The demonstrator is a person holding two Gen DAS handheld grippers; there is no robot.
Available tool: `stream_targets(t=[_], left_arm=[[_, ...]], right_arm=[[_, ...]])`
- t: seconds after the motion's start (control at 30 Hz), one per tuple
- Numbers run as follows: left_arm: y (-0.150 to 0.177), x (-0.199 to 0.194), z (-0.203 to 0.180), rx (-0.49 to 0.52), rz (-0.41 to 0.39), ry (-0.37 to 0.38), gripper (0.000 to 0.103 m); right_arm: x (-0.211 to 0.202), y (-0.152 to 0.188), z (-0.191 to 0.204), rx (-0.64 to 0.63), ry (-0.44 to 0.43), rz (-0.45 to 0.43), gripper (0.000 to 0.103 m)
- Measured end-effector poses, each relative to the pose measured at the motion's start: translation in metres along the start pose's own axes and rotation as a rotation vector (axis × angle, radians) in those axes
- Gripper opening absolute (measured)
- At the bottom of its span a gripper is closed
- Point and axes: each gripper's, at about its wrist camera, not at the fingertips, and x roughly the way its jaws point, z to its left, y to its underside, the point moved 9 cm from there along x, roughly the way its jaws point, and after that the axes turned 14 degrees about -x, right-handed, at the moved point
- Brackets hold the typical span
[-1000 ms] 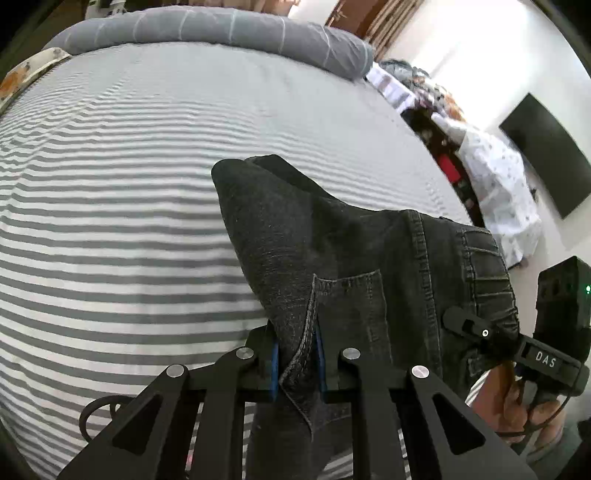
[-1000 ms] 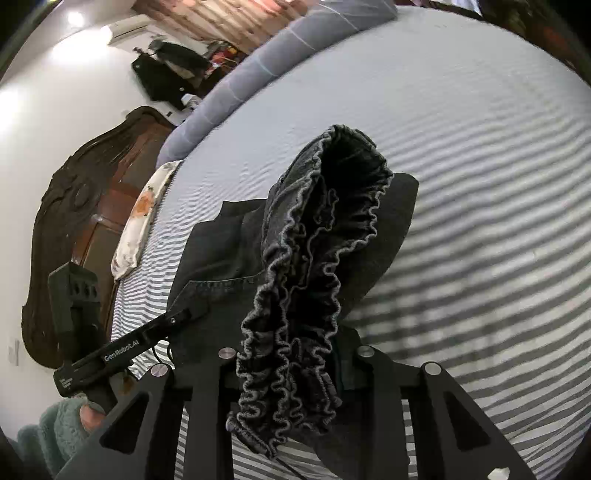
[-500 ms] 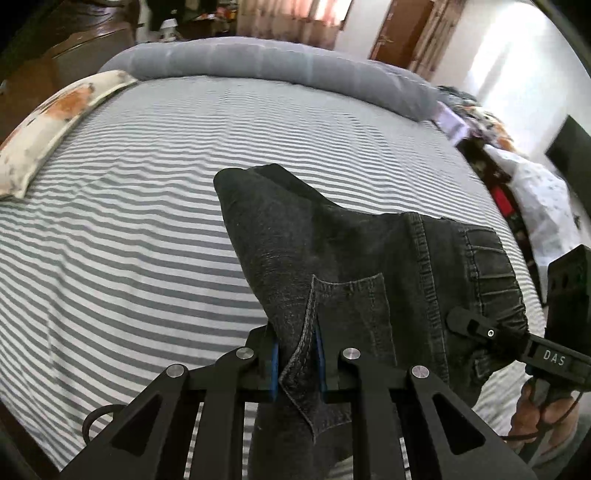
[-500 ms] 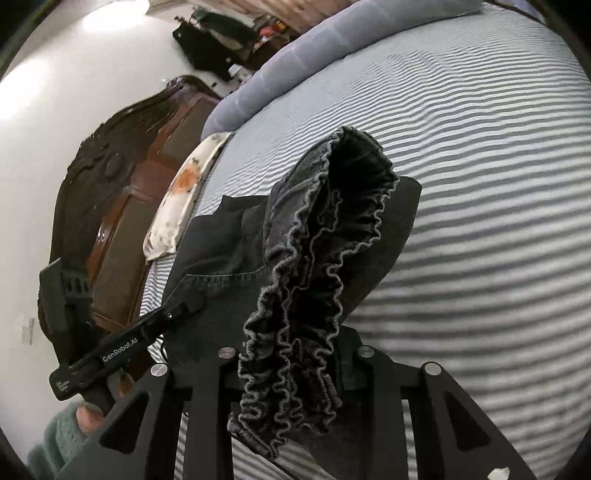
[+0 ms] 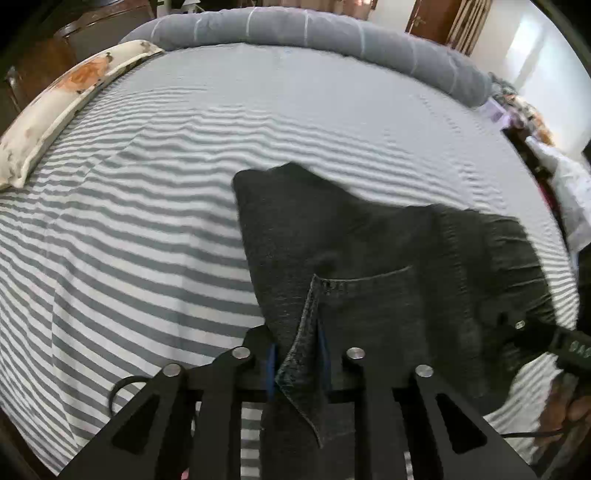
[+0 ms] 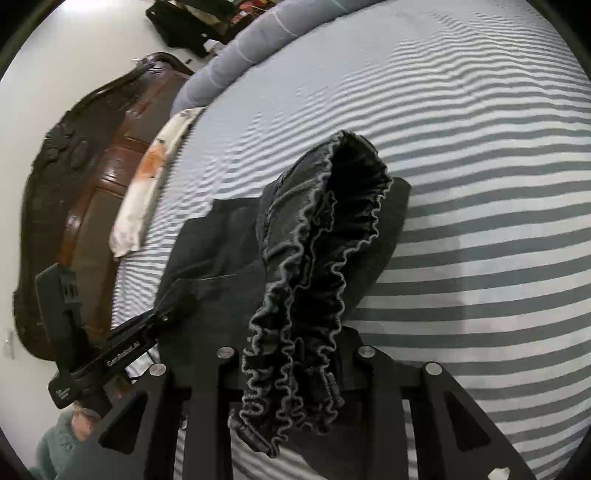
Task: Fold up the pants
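Dark grey denim pants (image 5: 354, 254) are held up over a bed with a grey-and-white striped sheet (image 5: 147, 192). My left gripper (image 5: 297, 360) is shut on a fold of the pants beside the back pocket. My right gripper (image 6: 291, 363) is shut on the bunched elastic waistband (image 6: 317, 280), which hangs over its jaws. The right gripper also shows at the right edge of the left wrist view (image 5: 532, 332). The left gripper shows at the lower left of the right wrist view (image 6: 162, 317). The pant legs are hidden.
A long grey bolster (image 5: 303, 26) lies along the far edge of the bed. A floral pillow (image 5: 62, 99) lies at the left side, by a dark wooden headboard (image 6: 74, 177). Clutter and furniture (image 5: 535, 129) stand beyond the bed's right side.
Both grippers have lifted with the pants still held, so more of the bed, the pillow and the headboard have come into view. Both grips are unchanged.
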Motion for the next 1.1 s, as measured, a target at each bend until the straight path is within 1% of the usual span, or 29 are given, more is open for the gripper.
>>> stream_targets(t=[0.03,0.1,0.13,0.17,0.2,0.23,0.37,0.47,0.57,0.6,0.63,0.7,0.8,0.9,0.97,1.1], left_arm=[[0.002,0.004,0.005,0.001,-0.003,-0.015,0.033],[0.008,0.01,0.015,-0.002,-0.003,-0.053,0.045],[0.01,0.012,0.019,0.003,-0.006,-0.068,0.049],[0.01,0.011,0.025,0.011,-0.018,-0.067,0.053],[0.012,0.01,0.028,0.015,-0.027,-0.074,0.06],[0.015,0.008,0.031,0.018,-0.035,-0.084,0.062],[0.031,-0.002,0.04,0.014,-0.051,-0.093,0.063],[0.042,-0.014,0.039,0.025,-0.08,-0.125,0.063],[0.052,-0.028,0.037,0.044,-0.102,-0.166,0.063],[0.057,-0.035,0.034,0.049,-0.111,-0.174,0.063],[0.06,-0.041,0.032,0.05,-0.118,-0.174,0.063],[0.065,-0.054,0.031,0.037,-0.129,-0.168,0.063],[0.071,-0.072,0.032,0.028,-0.147,-0.168,0.063],[0.076,-0.09,0.034,0.042,-0.18,-0.189,0.063],[0.08,-0.099,0.036,0.05,-0.19,-0.193,0.063],[0.087,-0.113,0.037,0.058,-0.202,-0.184,0.063]], right_arm=[[0.003,0.002,-0.006,0.007,0.027,0.004,0.034],[0.008,0.007,-0.015,-0.001,0.086,0.02,0.051],[0.008,0.009,-0.02,-0.014,0.144,0.025,0.053],[0.006,0.012,-0.024,-0.029,0.185,0.026,0.057],[0.005,0.015,-0.027,-0.042,0.211,0.025,0.063],[0.002,0.017,-0.028,-0.047,0.22,0.019,0.064],[-0.016,0.033,-0.029,-0.064,0.255,-0.012,0.068],[-0.028,0.044,-0.024,-0.08,0.292,-0.047,0.071],[-0.028,0.053,-0.022,-0.078,0.327,-0.036,0.072],[-0.024,0.055,-0.021,-0.08,0.346,-0.019,0.072],[-0.015,0.056,-0.021,-0.079,0.37,0.016,0.072],[-0.007,0.059,-0.024,-0.08,0.402,0.03,0.072],[-0.007,0.058,-0.025,-0.08,0.427,0.028,0.072],[-0.011,0.055,-0.02,-0.086,0.446,0.033,0.072],[-0.015,0.052,-0.012,-0.101,0.466,0.031,0.072],[-0.038,0.047,0.012,-0.131,0.484,-0.013,0.072]])
